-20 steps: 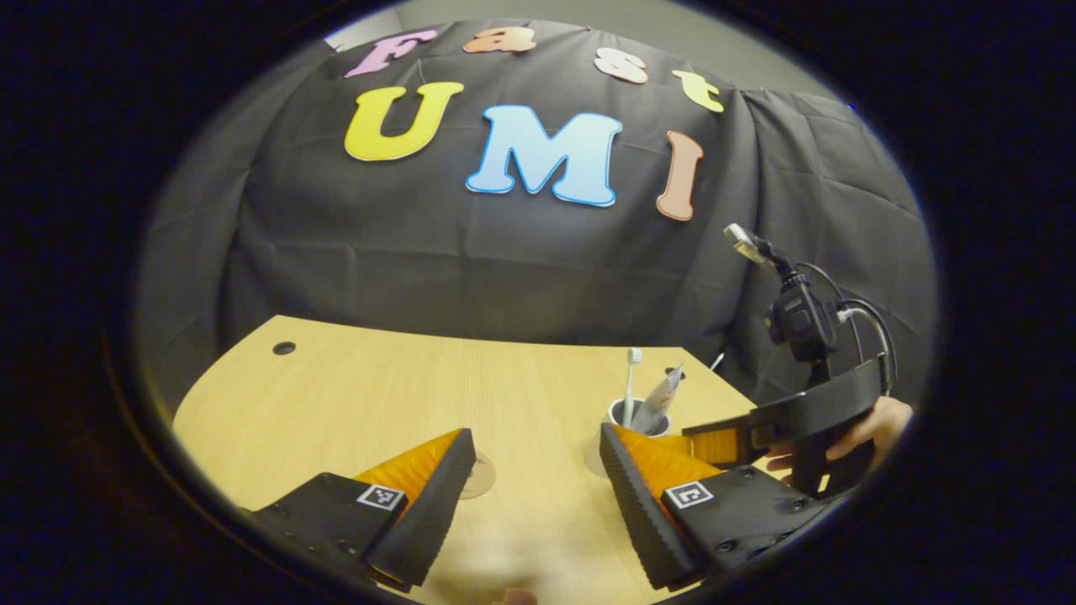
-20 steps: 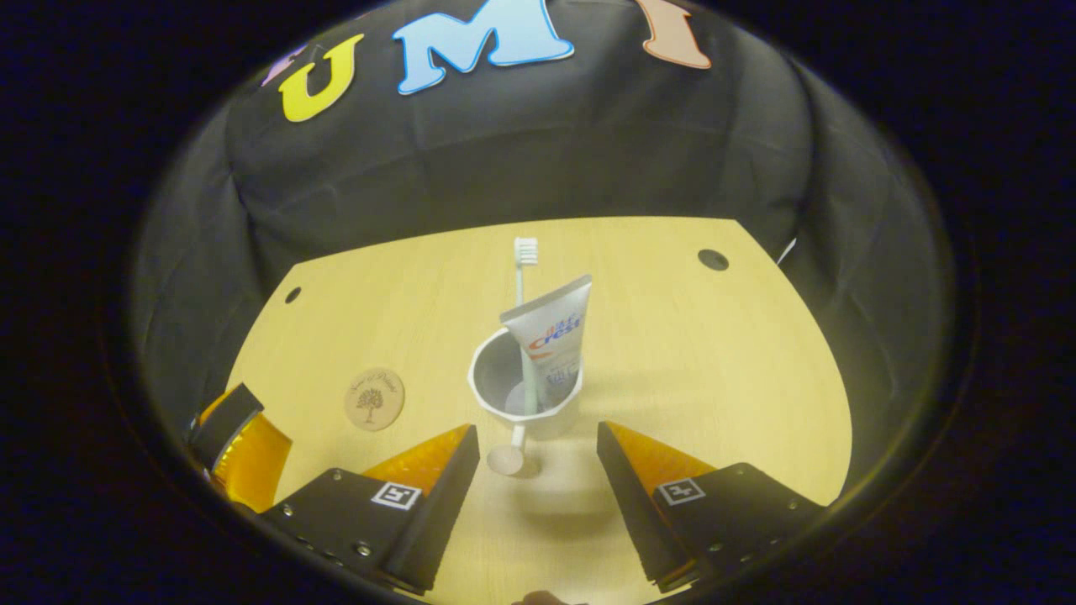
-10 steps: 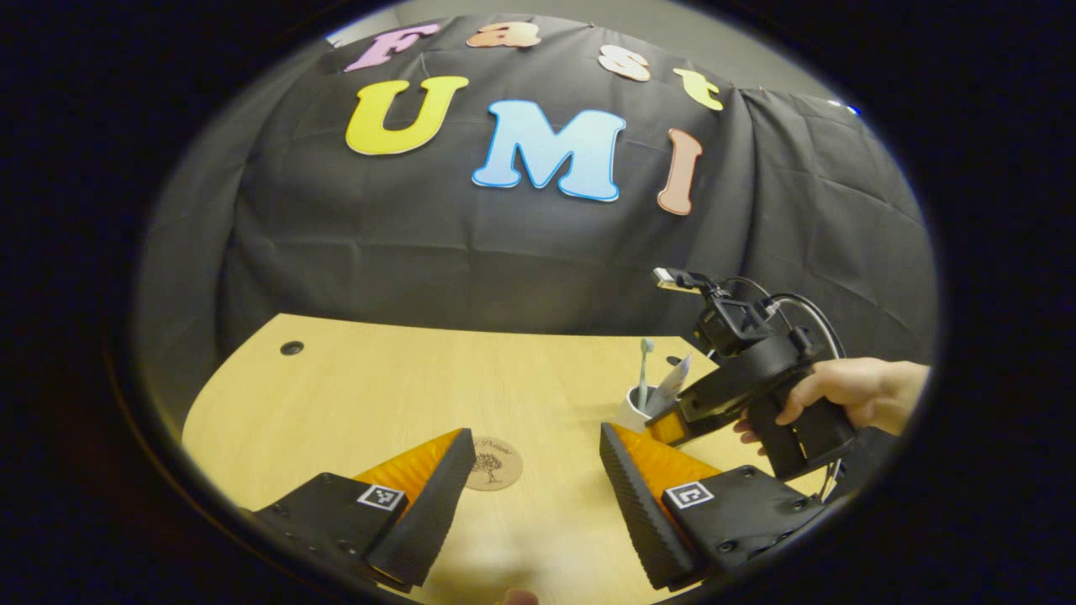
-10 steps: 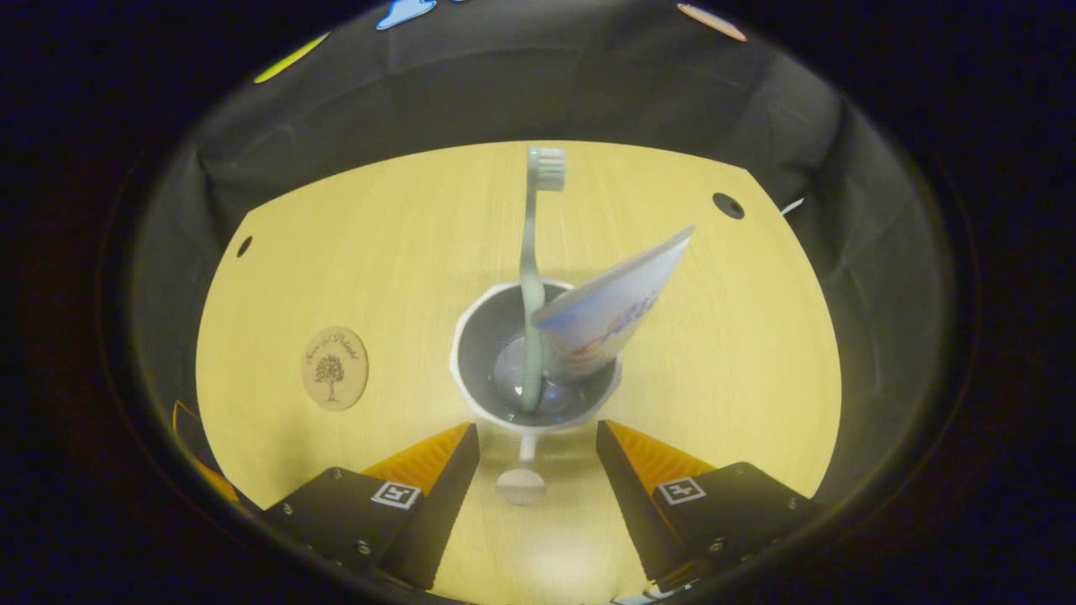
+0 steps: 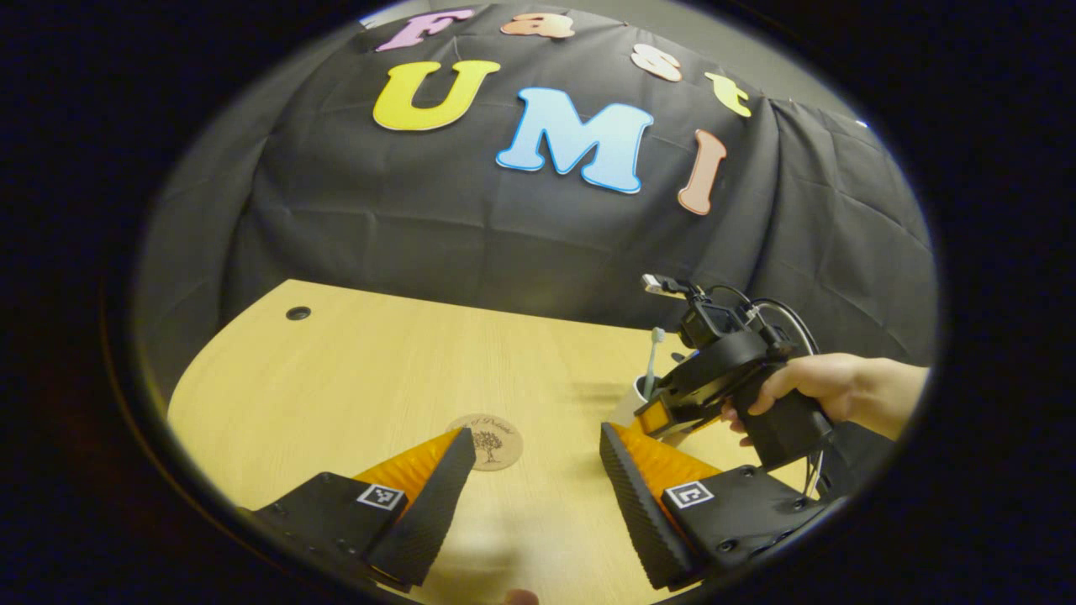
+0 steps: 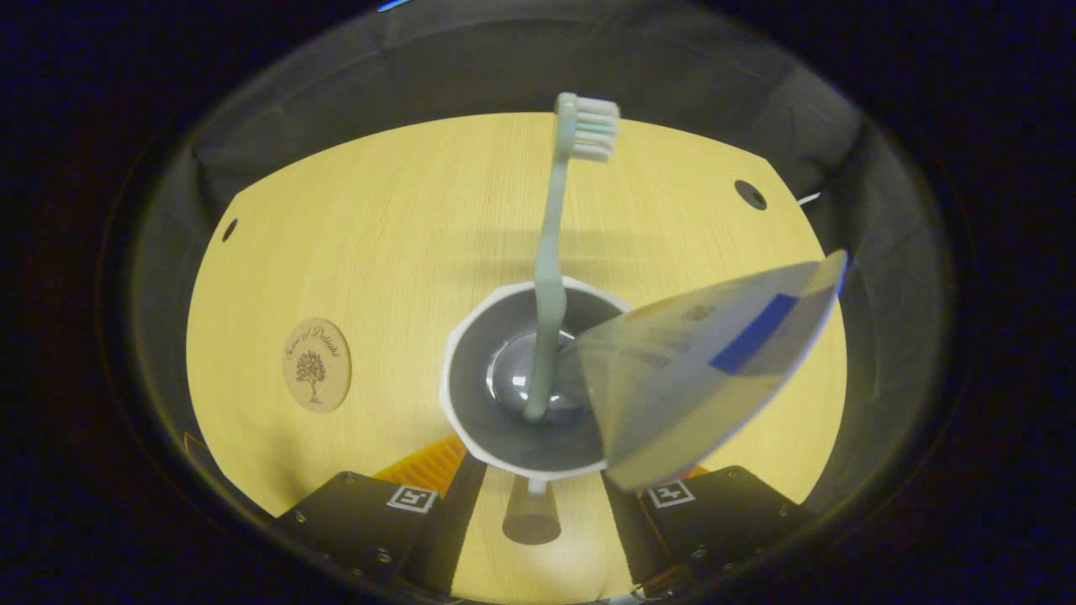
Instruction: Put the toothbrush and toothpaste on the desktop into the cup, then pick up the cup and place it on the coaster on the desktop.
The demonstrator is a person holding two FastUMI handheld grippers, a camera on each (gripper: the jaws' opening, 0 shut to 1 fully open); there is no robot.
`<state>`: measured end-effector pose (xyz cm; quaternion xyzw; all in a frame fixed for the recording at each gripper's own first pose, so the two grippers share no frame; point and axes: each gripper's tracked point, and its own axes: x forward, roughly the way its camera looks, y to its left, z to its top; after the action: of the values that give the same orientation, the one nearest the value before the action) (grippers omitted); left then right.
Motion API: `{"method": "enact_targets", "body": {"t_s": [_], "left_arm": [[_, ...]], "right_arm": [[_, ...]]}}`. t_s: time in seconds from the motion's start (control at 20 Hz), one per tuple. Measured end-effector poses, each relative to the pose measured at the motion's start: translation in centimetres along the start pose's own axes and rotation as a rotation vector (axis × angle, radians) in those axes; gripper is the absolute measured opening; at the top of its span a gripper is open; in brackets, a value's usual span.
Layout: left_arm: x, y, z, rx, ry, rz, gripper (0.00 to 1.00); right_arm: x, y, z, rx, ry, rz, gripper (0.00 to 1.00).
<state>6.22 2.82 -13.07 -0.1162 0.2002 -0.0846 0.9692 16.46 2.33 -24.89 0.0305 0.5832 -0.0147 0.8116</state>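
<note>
Your right hand-held gripper (image 6: 538,496) is tipped down over the cup (image 6: 538,395), looking almost straight into it. Its two fingers stand apart at either side of the cup's handle (image 6: 531,514), near the cup's wall; whether they press on the cup cannot be told. From the left gripper view, this right hand-held gripper (image 5: 664,416) slants down toward the cup (image 5: 632,402), with your hand (image 5: 811,386) wrapped round its grip.

Your left hand-held gripper (image 5: 536,483) sits low over the counter (image 5: 353,378), level, its fingers spread wide with nothing between them.

Count: one cup, standing on the counter (image 6: 353,244). One toothbrush (image 6: 551,277), upright in the cup, head up. One toothpaste (image 6: 706,361), in the cup, leaning to the right over the rim. One coaster (image 6: 316,365), flat on the counter, well apart from the cup on its left. In the left gripper view the coaster (image 5: 487,441) lies just ahead of the left fingers.
</note>
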Motion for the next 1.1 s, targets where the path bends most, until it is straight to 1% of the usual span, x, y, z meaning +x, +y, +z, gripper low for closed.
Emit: {"method": "enact_targets", "body": {"t_s": [0.05,0.1,0.2,0.25,0.3,0.35,0.4,0.45,0.55,0.6,0.8,0.9,1.1], "left_arm": [[0.4,0.1,-0.1,0.003,0.001,0.004,0.97],[0.4,0.3,0.1,0.004,-0.006,0.005,0.97],[0.5,0.5,0.3,0.004,-0.021,0.007,0.97],[0.6,0.6,0.1,0.004,-0.020,0.010,0.96],[0.5,0.7,0.0,0.000,-0.020,0.012,0.97],[0.5,0.7,-0.1,-0.003,-0.020,0.012,0.97],[0.5,0.8,-0.1,-0.005,-0.020,0.013,0.97],[0.5,0.9,-0.3,-0.004,-0.019,0.014,0.97],[0.2,1.4,-0.4,-0.001,-0.021,0.022,0.97],[0.0,1.7,-0.4,0.000,-0.020,0.027,0.97],[-0.9,2.6,-0.7,-0.005,-0.025,0.039,0.97],[-1.4,3.0,-0.8,-0.006,-0.025,0.042,0.97],[-3.0,4.1,-1.4,0.001,-0.027,0.051,0.97]], "right_arm": [[0.3,-0.2,-0.3,0.001,0.013,-0.005,0.67],[0.4,0.1,-0.4,0.001,0.025,0.006,0.62],[0.4,-0.3,-0.4,-0.015,0.028,-0.008,0.61],[0.4,-0.3,-0.5,-0.017,0.033,-0.007,0.49],[-0.2,-0.2,-0.5,-0.022,0.040,0.001,0.46],[-0.1,-0.1,-0.6,-0.026,0.045,0.011,0.46],[0.4,-0.4,-0.6,-0.002,0.051,0.001,0.42],[0.3,0.0,-0.7,0.005,0.051,0.009,0.25],[0.1,0.1,-0.8,0.005,0.049,0.004,0.24],[0.0,0.1,-0.9,0.006,0.047,0.004,0.27],[-0.9,1.4,-1.1,-0.012,0.026,0.023,0.27],[-0.6,3.3,-1.7,-0.038,0.014,0.029,0.27],[-1.7,7.1,-1.7,-0.057,-0.005,0.077,0.27]]}}
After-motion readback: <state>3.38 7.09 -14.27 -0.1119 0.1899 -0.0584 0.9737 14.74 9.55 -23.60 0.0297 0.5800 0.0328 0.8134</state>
